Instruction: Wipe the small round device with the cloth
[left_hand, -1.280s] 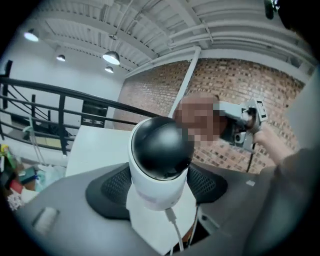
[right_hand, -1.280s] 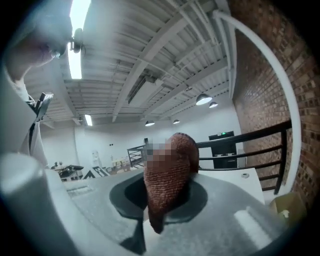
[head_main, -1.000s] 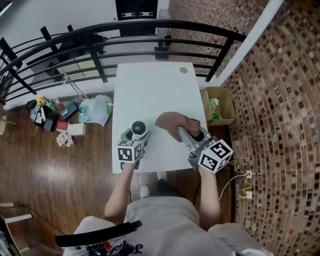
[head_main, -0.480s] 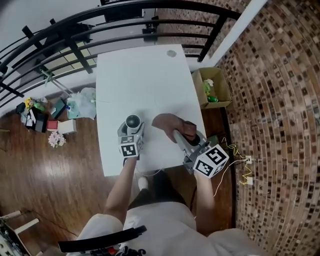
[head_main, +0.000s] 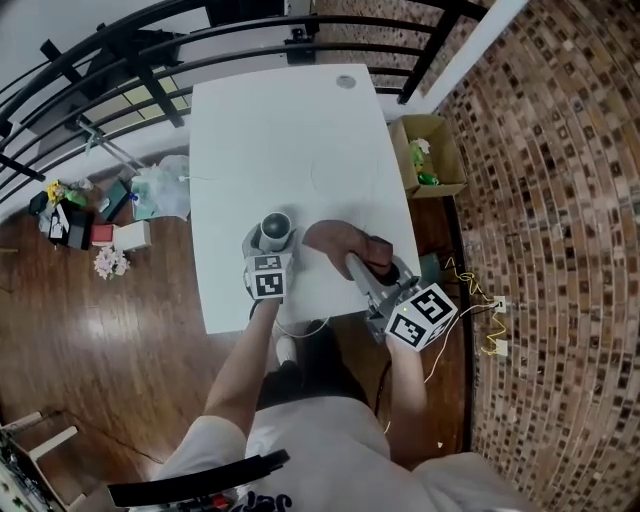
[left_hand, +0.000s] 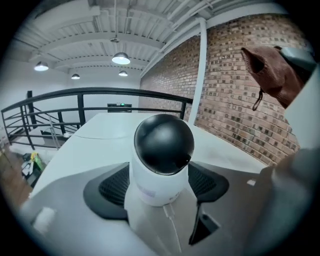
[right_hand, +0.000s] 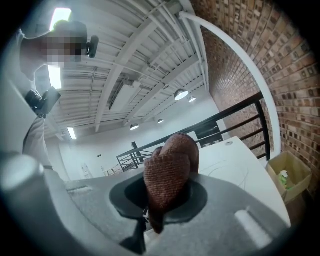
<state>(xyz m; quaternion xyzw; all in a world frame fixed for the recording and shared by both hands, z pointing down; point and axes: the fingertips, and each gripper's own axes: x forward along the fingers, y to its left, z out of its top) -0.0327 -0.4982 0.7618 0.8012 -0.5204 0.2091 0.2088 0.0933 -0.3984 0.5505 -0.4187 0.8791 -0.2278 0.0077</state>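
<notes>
Both grippers have sunk toward the white table (head_main: 290, 130). The left gripper (left_hand: 160, 192) is clamped on the small round device (left_hand: 163, 142), steadying it upright over the near edge. Just beside it, the right gripper (right_hand: 159, 202) pinches the brown cloth (right_hand: 170, 167), bunched, likely as a wiping pad.

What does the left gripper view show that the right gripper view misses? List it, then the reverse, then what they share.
Only left: the small round white device with a black dome, gripped between the jaws. Only right: the open cardboard box, and the jaws clamping the brown knitted cloth. Both: that cloth, the white table, black metal railing, brick wall.
</notes>
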